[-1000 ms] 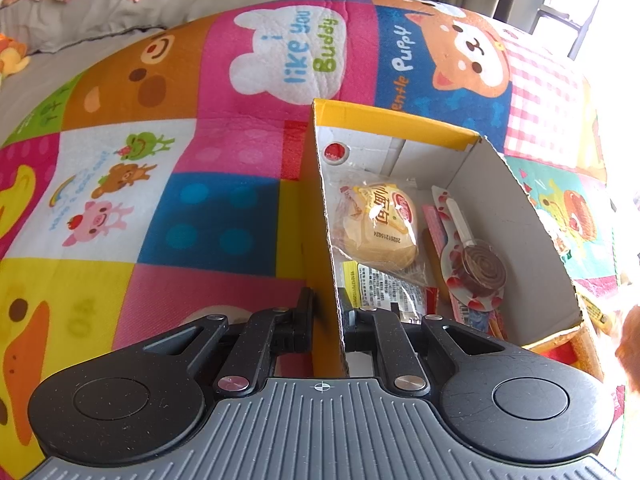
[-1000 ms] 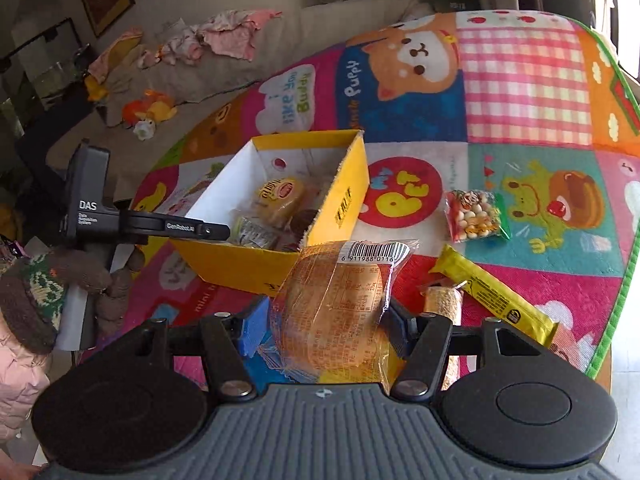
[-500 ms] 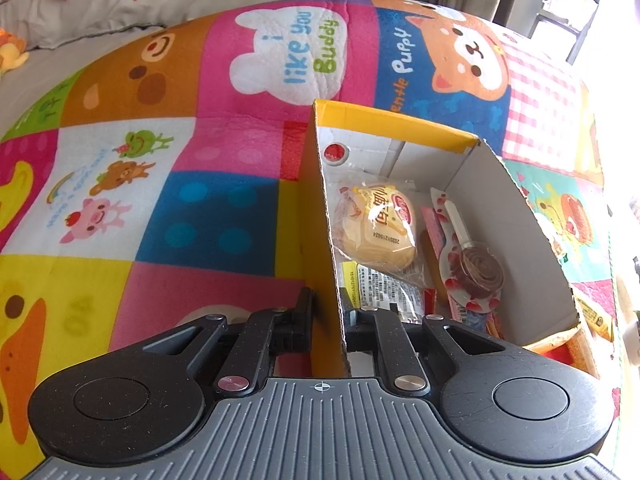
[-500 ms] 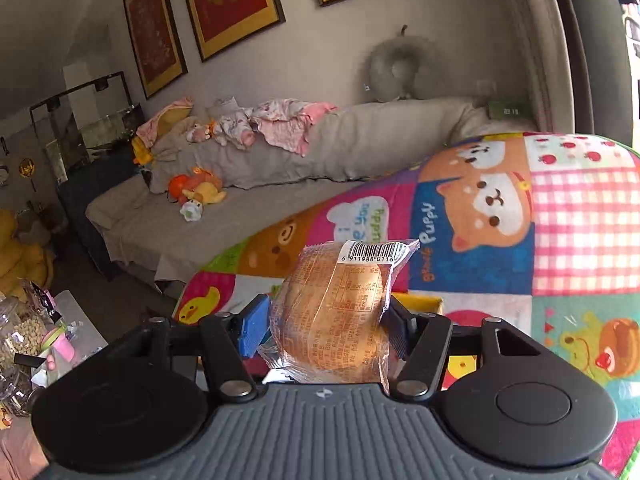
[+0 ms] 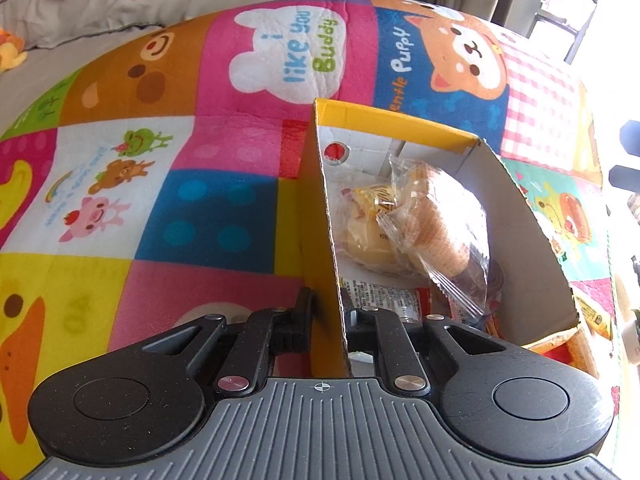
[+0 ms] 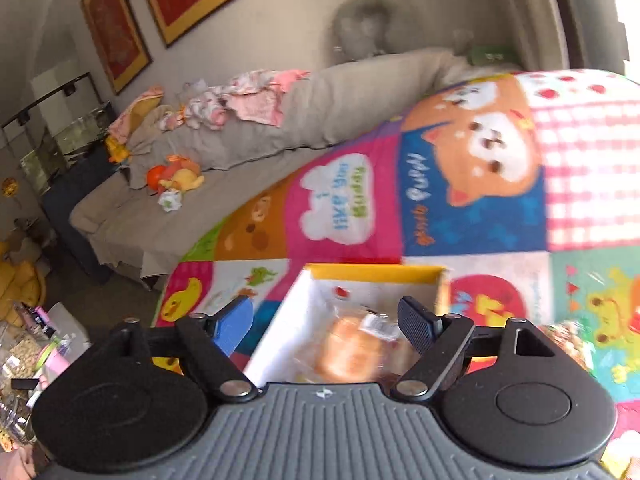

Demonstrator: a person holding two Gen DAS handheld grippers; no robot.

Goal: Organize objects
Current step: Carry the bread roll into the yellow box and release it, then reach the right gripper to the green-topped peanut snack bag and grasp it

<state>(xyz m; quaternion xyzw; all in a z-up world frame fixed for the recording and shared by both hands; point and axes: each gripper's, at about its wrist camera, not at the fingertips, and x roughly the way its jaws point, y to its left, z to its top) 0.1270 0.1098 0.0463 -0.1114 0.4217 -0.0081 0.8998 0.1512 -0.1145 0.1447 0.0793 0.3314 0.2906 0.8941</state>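
A yellow cardboard box stands on the cartoon play mat. My left gripper is shut on its near left wall. A wrapped brown bun lies in the box on top of a yellow wrapped cake and other snack packets. In the right wrist view my right gripper is open and empty above the box, with the bun below between its fingers.
The colourful mat covers the surface. A grey sofa with clothes and soft toys lies behind. A yellow snack bar lies on the mat right of the box. A snack bag lies to the right.
My right gripper opened and let go of the wrapped bun, which dropped into the box on top of the other snacks. My left gripper kept its hold on the box wall.
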